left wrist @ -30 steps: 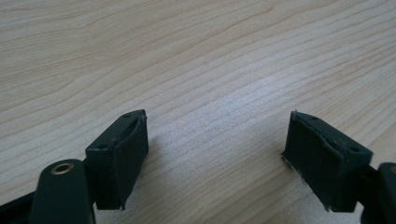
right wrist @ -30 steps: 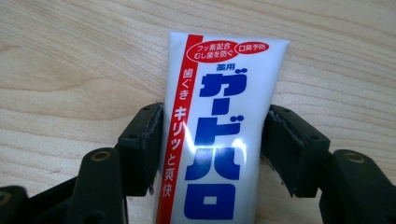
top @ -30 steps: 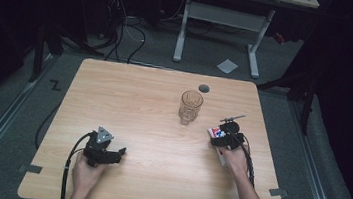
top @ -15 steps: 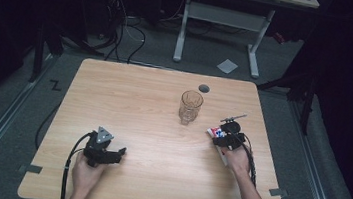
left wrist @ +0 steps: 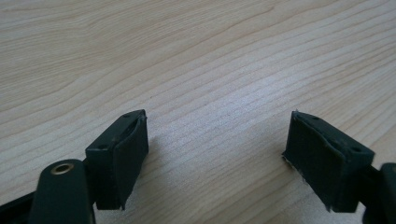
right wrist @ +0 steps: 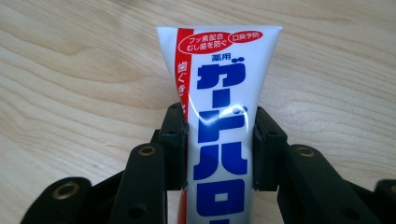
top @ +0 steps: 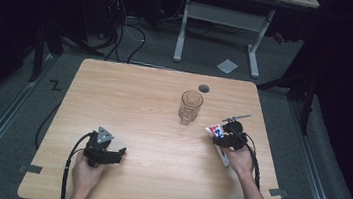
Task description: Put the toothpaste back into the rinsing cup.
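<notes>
A white toothpaste tube [right wrist: 222, 88] with blue and red print lies on the wooden table [top: 139, 100]. My right gripper [right wrist: 218, 144] has just been closing and is now shut on the tube, its pads pressed to both sides. In the high view the tube [top: 214, 131] sticks out of the right gripper [top: 228, 138] at the table's right side. A clear drinking glass [top: 190, 107] stands upright just left of and beyond that gripper. My left gripper [left wrist: 215, 149] rests low over bare wood at the front left [top: 118, 152], open, with nothing between its jaws.
A small dark grommet hole [top: 204, 88] sits in the table behind the glass. A thin metal part [top: 236, 118] juts out beyond the right gripper. Cables trail from both grippers toward the front edge. A desk frame [top: 221, 19] stands on the floor behind the table.
The right hand has shifted only slightly at the tube. The left hand and the glass stay where they were.
</notes>
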`<action>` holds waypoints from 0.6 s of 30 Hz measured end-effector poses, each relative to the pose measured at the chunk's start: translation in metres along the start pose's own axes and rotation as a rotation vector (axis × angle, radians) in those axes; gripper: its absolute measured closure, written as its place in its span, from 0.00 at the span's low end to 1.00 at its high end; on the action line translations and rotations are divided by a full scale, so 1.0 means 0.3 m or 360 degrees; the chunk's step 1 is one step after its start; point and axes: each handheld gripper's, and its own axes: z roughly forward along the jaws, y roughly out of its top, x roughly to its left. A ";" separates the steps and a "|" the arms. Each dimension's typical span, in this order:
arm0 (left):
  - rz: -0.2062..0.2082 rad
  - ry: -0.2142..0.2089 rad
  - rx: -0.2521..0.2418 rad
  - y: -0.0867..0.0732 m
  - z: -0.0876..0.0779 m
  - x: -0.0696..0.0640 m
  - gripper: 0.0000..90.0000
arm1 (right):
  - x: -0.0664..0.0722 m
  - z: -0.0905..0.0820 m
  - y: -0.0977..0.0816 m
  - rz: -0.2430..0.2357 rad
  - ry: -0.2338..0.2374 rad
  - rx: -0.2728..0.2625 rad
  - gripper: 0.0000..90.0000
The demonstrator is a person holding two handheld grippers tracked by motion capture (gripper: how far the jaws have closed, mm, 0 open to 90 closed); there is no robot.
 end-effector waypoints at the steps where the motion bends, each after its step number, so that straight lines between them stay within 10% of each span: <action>1: -0.0017 0.0019 0.0000 0.000 0.001 -0.003 0.23 | 0.004 -0.008 0.001 -0.0012 -0.0001 -0.0012 0.71; 18: -0.0033 0.0031 0.0020 0.005 0.006 -0.008 0.17 | 0.057 -0.080 0.011 -0.0119 0.0033 -0.0135 0.71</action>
